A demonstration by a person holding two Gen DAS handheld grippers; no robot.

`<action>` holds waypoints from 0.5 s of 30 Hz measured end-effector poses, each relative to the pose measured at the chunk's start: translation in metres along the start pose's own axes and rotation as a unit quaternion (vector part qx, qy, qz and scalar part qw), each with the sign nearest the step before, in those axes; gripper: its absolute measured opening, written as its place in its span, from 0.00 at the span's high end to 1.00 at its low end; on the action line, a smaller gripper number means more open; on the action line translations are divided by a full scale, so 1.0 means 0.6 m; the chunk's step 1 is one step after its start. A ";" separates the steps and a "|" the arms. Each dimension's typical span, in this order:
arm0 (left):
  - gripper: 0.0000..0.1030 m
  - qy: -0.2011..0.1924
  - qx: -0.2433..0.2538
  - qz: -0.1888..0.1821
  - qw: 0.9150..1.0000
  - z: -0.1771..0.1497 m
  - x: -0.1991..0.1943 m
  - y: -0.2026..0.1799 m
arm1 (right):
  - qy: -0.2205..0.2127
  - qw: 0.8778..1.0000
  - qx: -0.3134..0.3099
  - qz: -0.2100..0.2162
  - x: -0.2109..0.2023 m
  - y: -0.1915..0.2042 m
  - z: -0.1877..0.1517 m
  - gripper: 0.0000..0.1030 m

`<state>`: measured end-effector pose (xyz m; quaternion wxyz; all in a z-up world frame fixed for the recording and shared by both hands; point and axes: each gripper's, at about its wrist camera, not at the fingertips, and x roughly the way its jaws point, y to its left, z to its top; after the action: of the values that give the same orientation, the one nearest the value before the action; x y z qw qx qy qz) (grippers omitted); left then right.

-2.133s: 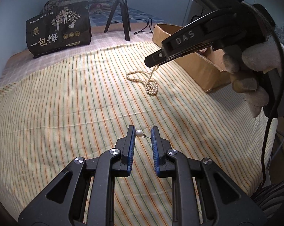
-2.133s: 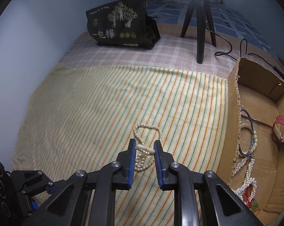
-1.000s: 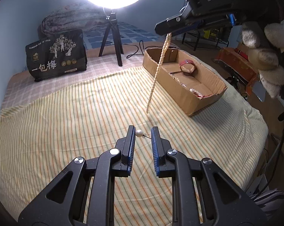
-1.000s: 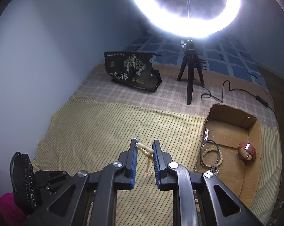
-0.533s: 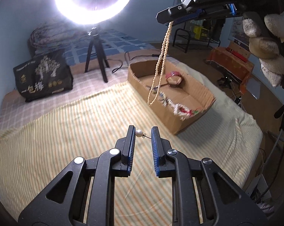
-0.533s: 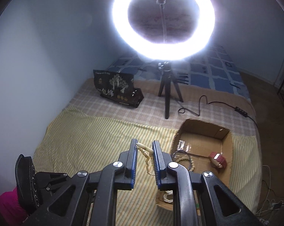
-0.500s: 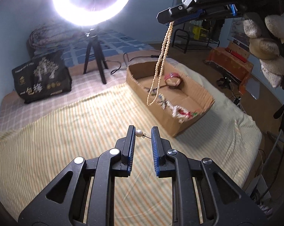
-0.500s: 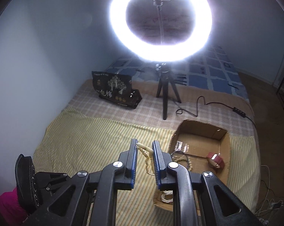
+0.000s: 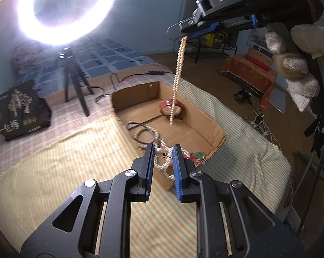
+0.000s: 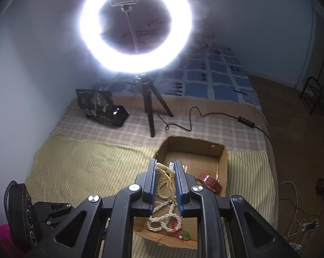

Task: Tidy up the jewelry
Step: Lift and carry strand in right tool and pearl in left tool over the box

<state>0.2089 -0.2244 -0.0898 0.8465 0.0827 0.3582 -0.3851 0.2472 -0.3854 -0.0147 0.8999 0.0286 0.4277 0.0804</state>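
Partly hidden: pearl necklace (image 10: 170, 185) lower loop behind right tongs (image 10: 165, 168).

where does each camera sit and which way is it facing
Left wrist: on the left hand-held gripper, which pinches a pearl earring; faces the open cardboard box; shows the gloved right hand.
Right wrist: on the right hand-held gripper, looking down over the box at the cream bead necklace it holds.
Shared: box, white ring light, necklace.
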 end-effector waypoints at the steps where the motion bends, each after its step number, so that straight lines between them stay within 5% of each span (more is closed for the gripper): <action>1: 0.85 0.001 0.001 -0.002 1.000 0.001 0.004 -0.004 | 0.002 1.000 0.003 -0.001 0.004 -0.007 -0.002 0.87; 15: 0.85 0.017 0.012 -0.013 1.000 0.014 0.071 -0.041 | 0.023 0.998 0.051 -0.003 0.065 -0.099 -0.028 0.86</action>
<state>0.2148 -0.2698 -0.1088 0.8341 0.0946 0.3692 -0.3988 0.2655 -0.4374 -0.0622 0.8872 0.0712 0.4524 0.0562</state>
